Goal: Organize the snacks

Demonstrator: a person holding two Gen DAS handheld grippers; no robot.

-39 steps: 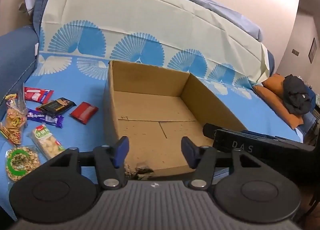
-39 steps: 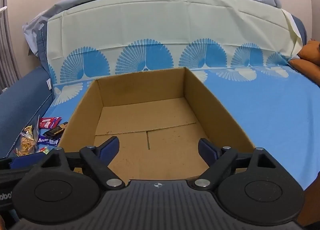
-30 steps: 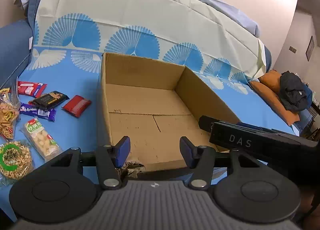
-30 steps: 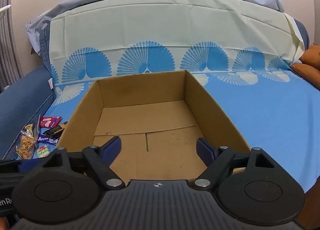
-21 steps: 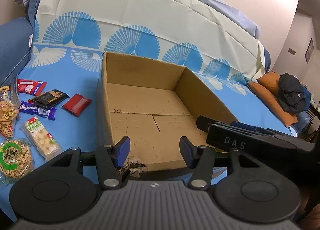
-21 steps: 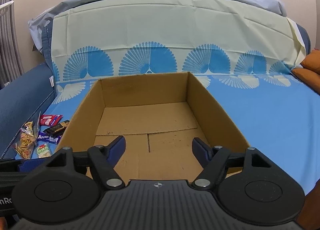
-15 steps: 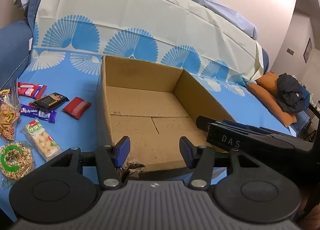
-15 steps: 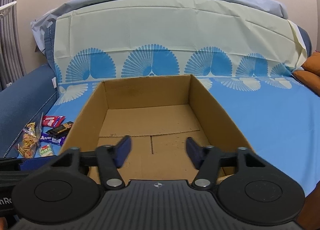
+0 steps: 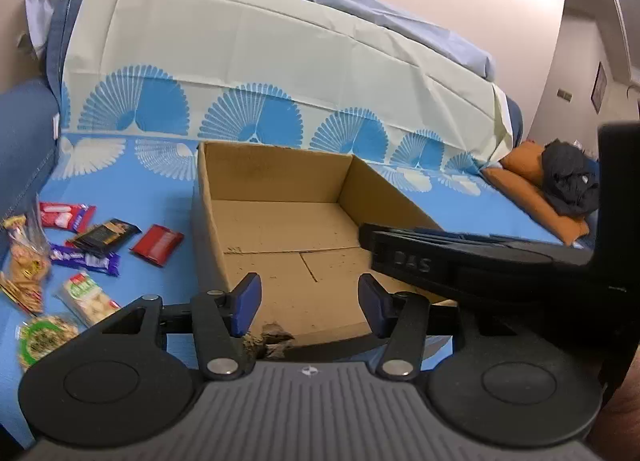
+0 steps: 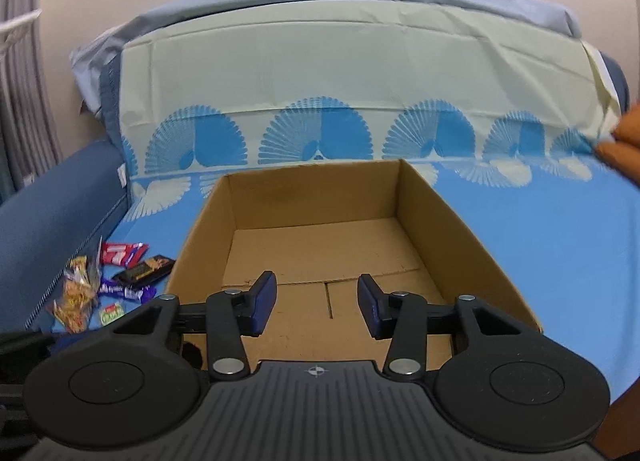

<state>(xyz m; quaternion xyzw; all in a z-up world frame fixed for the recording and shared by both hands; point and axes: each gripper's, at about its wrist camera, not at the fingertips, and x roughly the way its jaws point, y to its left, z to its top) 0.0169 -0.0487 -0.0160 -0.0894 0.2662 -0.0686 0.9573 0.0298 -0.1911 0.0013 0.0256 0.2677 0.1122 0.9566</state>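
The left gripper (image 9: 308, 307) hangs over the near edge of the box (image 9: 280, 229), jaws partly open with nothing between them. The right gripper (image 10: 316, 303) points into the same box (image 10: 320, 245); its jaws have just been closing, stand part-way apart and hold nothing. The box is empty and sits straight ahead of both grippers on a blue sheet (image 10: 560, 229). The snacks lie on the sheet to the left of the left gripper, beside the box: a red pack (image 9: 157, 239) nearest the box, a dark bar (image 9: 102, 235), a purple bar (image 9: 86, 259), a red-and-white pack (image 9: 64, 215), a green-labelled pack (image 9: 86, 293), a round nut pack (image 9: 42, 339) and a clear bag (image 9: 24, 261) furthest left.
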